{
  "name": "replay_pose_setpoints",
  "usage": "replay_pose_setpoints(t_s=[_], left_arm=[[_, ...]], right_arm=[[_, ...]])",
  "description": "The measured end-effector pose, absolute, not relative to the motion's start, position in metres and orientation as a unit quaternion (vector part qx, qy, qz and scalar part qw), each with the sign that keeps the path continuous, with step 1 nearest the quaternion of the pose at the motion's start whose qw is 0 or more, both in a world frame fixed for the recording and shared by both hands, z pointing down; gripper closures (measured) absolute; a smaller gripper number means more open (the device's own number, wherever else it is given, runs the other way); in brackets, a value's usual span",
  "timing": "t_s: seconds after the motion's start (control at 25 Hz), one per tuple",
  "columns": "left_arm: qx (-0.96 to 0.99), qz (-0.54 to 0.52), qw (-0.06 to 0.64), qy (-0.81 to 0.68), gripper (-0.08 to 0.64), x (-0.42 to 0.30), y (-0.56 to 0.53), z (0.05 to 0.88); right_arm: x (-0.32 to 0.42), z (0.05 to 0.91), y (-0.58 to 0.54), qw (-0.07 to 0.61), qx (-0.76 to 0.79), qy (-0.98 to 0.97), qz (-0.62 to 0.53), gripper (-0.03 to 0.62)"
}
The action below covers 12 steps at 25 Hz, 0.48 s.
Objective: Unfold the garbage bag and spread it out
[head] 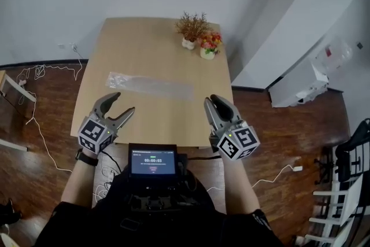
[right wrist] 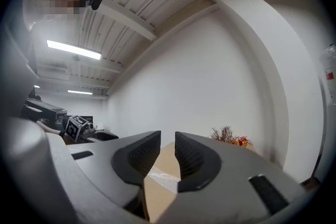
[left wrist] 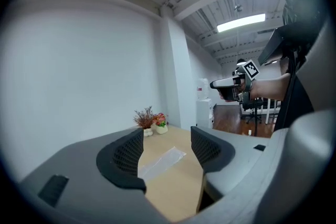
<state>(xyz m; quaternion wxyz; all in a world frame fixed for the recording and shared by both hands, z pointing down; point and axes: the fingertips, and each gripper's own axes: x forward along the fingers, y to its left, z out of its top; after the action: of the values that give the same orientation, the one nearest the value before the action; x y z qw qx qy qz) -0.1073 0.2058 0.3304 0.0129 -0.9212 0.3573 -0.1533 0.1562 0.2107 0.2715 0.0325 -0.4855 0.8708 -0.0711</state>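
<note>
Two claws hover at the near edge of the table [head: 150, 43], one at each front corner, and neither touches anything. The left claw [head: 124, 102] is over the table's near left corner with its jaws spread wide; its own view [left wrist: 167, 134] shows only bare tabletop and the bag beyond between them. The right claw [head: 213, 99] is at the table's near right corner with its jaws drawn close, a narrow gap between the pads, and in its own view [right wrist: 168, 136] nothing is caught in that gap.

The garbage bag [head: 151, 85] lies flat on the table, a little nearer the front edge than the middle. It is a long, narrow, translucent strip, still folded, running from the left side toward the right. It sits ahead of both claws and apart from them, and it shows past the left claw's jaws [left wrist: 165, 161] and low between the right claw's jaws [right wrist: 160, 178].

At the table's far right corner stand a small white pot of dried brown plant [head: 191, 29] and, just beside it, a pot of red and orange flowers [head: 209, 46]. A small lit screen [head: 153, 161] sits below the table's front edge, between the person's forearms. White cables [head: 40, 124] trail over the wooden floor off the table's left side.
</note>
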Motion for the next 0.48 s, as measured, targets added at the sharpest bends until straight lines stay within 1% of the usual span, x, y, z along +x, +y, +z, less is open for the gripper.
replay_pose_setpoints(t_s=[0.28,0.48], left_arm=[[-0.919,-0.194,0.028,0.341,0.281,-0.079,0.187,0.342],[-0.922,-0.201,0.029,0.329,0.295,-0.07,0.164,0.349]], right_arm=[[0.167,0.279,0.209,0.028,-0.483,0.871,-0.079,0.486],[0.168,0.283,0.201,0.023,-0.49,0.868,-0.079,0.486]])
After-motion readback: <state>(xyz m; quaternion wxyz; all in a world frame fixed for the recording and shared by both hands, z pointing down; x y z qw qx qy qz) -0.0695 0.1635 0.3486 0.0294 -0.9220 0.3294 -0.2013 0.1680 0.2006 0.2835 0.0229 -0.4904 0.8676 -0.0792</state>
